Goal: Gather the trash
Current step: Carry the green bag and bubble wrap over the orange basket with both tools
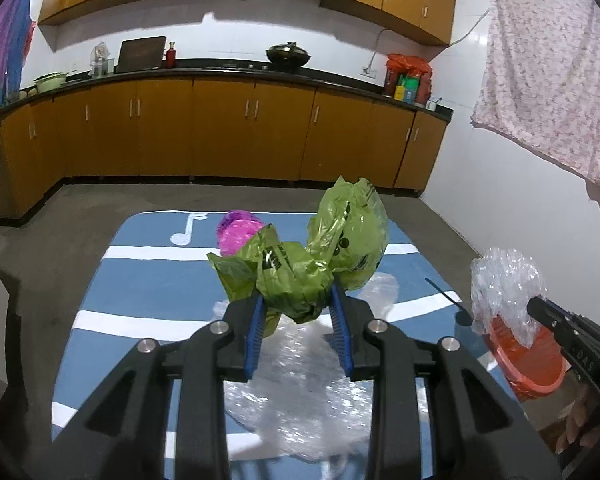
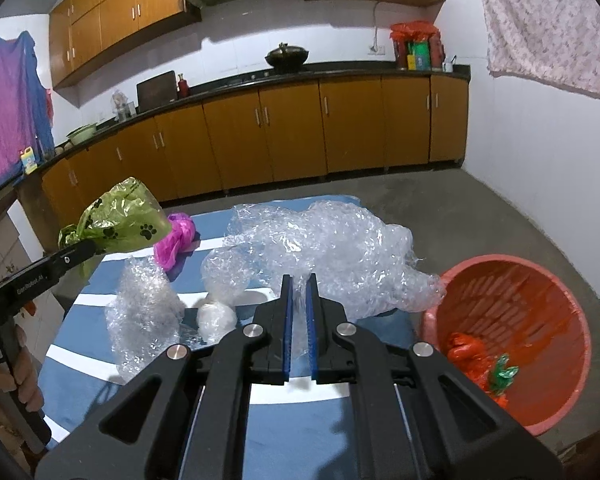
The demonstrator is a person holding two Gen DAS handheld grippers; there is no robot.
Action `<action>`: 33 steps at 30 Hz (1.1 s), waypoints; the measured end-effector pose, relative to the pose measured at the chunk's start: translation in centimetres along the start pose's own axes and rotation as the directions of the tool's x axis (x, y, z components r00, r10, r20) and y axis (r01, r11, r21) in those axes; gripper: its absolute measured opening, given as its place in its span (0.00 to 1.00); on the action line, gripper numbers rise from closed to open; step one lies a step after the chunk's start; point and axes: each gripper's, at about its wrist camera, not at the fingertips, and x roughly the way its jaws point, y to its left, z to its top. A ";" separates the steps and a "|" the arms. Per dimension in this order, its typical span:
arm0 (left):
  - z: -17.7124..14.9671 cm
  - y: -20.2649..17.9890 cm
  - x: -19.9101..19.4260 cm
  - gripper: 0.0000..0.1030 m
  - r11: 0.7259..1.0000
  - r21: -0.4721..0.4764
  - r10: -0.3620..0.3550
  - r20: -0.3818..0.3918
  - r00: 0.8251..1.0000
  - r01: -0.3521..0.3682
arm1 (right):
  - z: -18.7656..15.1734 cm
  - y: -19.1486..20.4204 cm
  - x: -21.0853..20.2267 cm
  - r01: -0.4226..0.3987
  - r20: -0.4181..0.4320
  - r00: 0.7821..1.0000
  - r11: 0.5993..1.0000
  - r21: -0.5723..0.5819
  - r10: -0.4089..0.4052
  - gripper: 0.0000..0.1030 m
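My left gripper point(image 1: 298, 304) is shut on a crumpled green plastic bag point(image 1: 312, 256) and holds it above the blue mat point(image 1: 140, 280); the bag also shows in the right wrist view point(image 2: 120, 216). My right gripper point(image 2: 299, 280) is shut on a big sheet of clear bubble wrap point(image 2: 324, 252) and holds it up beside the red basket point(image 2: 512, 280). The basket holds red and green scraps point(image 2: 484, 364). A pink bag point(image 2: 174, 240) lies on the mat. Another bubble wrap piece point(image 2: 144, 312) and a small clear wad point(image 2: 216, 318) lie on the mat.
The mat with white stripes point(image 2: 300, 420) lies on a grey concrete floor point(image 2: 480, 208). Brown kitchen cabinets point(image 1: 220, 132) line the far wall. A white wall with a hanging floral cloth point(image 1: 548, 80) is to the right.
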 end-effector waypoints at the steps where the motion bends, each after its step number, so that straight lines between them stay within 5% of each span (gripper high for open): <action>1: -0.1 -0.5 -0.2 0.30 1.000 0.003 -0.008 -0.001 1.000 0.008 | 0.0 -0.2 -0.4 0.011 0.010 1.000 1.000 -0.005 -0.011 0.06; 19: -2.0 -10.7 0.9 0.30 0.983 0.060 -0.172 -0.054 0.984 0.175 | -1.4 -8.3 -4.0 0.209 0.042 0.977 0.977 0.044 -0.211 0.06; 33: -4.5 -21.5 4.6 0.30 0.932 0.127 -0.320 -0.154 0.935 0.340 | -2.7 -14.2 -4.8 0.300 0.016 0.953 0.947 0.118 -0.304 0.06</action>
